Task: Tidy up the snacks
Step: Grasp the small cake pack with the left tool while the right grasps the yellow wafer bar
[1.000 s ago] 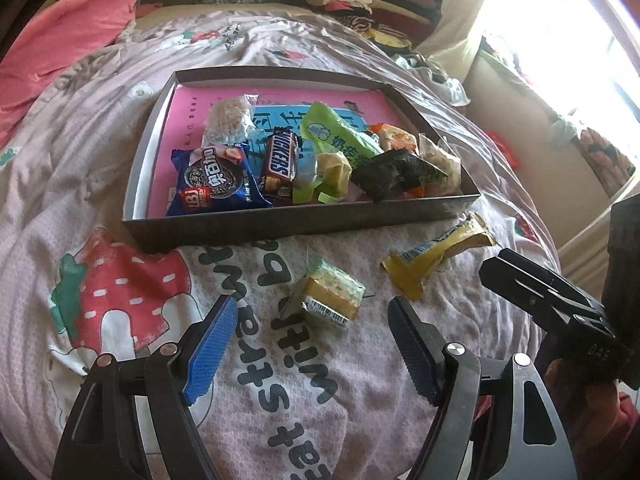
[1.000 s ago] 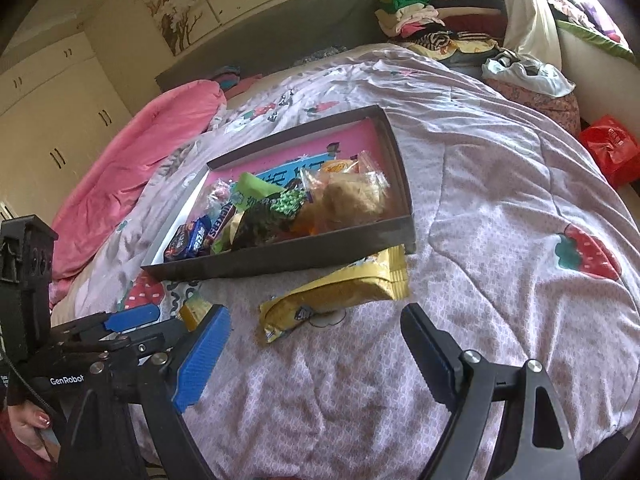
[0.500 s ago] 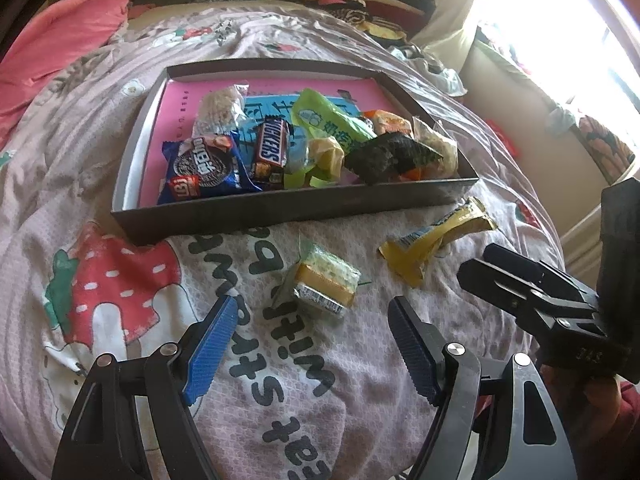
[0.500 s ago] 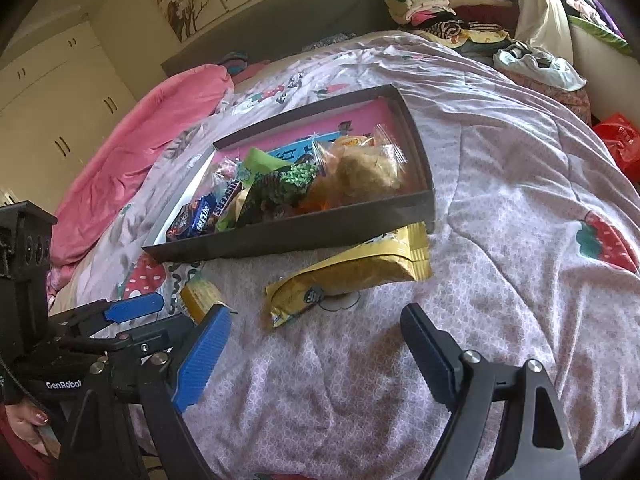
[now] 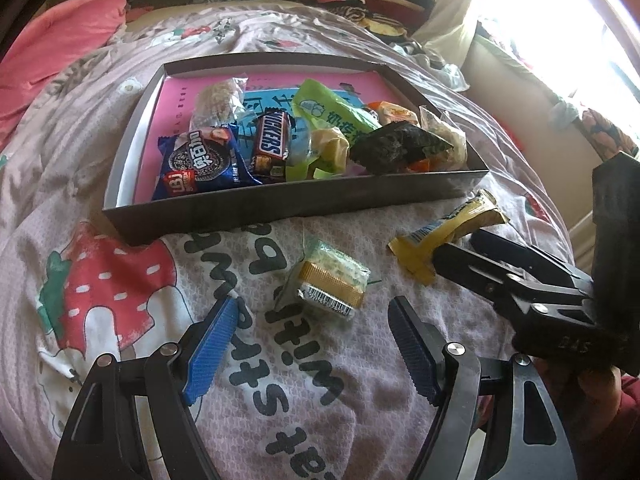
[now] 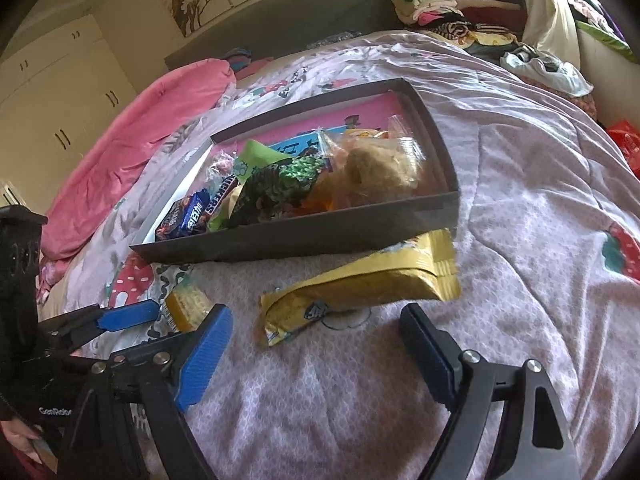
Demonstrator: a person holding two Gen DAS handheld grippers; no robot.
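Dark shallow box [image 5: 280, 208] on bedspread [image 5: 100, 184] holding Snickers bar [image 5: 272, 144], Oreo pack [image 5: 200, 160], green packets, 2 snacks outside: yellow packet [image 6: 360, 284] between closing right gripper [image 6: 316, 344] jaws, untouched, small wrapped cake [image 5: 328, 284] before open, empty left gripper [image 5: 308, 344]

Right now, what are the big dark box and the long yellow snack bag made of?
The dark box looks like stiff cardboard: thin, straight walls, matte dark outside, pale inside. The yellow snack bag looks like shiny plastic or foil film: it gleams gold, crinkles, and has a flat sealed end. Which film it is, I can't tell.
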